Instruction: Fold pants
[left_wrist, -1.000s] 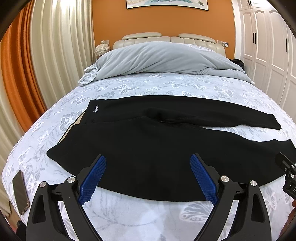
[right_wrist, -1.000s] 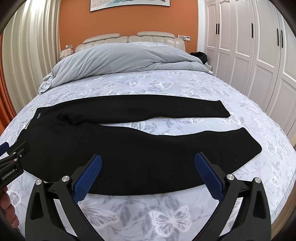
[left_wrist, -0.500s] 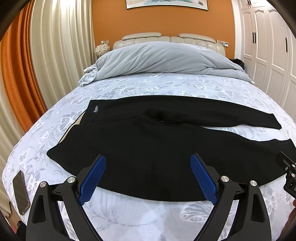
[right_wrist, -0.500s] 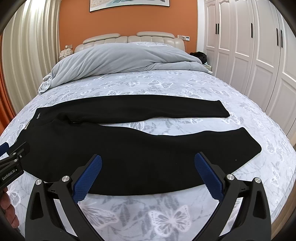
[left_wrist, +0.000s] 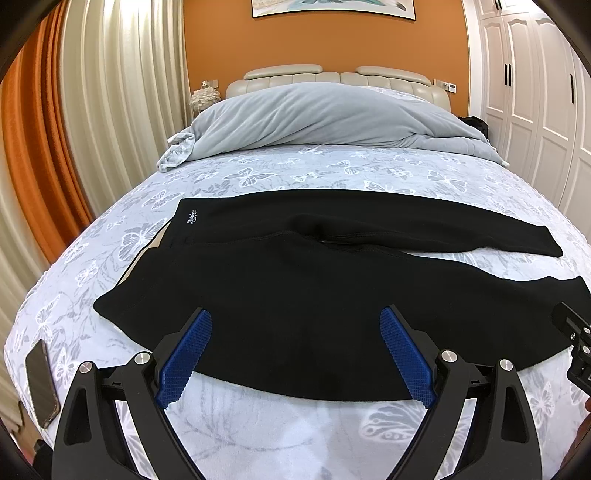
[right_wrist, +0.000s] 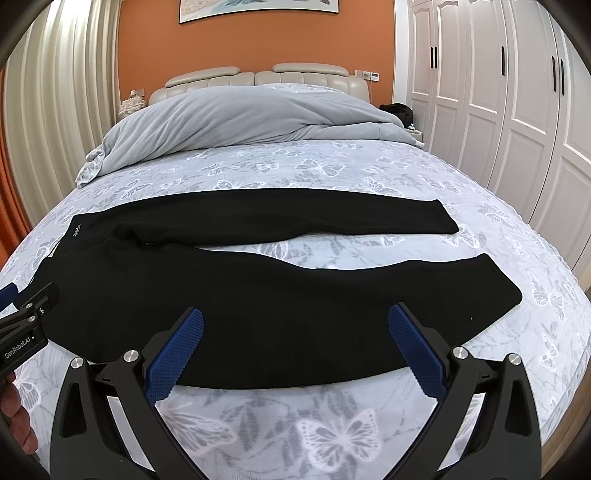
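Observation:
Black pants (left_wrist: 295, 280) lie flat across the bed, waistband at the left, both legs running right with a gap between them; they also show in the right wrist view (right_wrist: 280, 291). My left gripper (left_wrist: 295, 350) is open and empty, hovering over the near edge of the hip part. My right gripper (right_wrist: 295, 349) is open and empty over the near edge of the near leg. The far leg's cuff (right_wrist: 439, 221) lies flat.
The bed (left_wrist: 332, 173) has a butterfly-print sheet. A grey duvet (left_wrist: 325, 118) is heaped at the headboard. A phone (left_wrist: 41, 384) lies at the bed's near left edge. White wardrobes (right_wrist: 517, 110) stand on the right, curtains (left_wrist: 74, 110) on the left.

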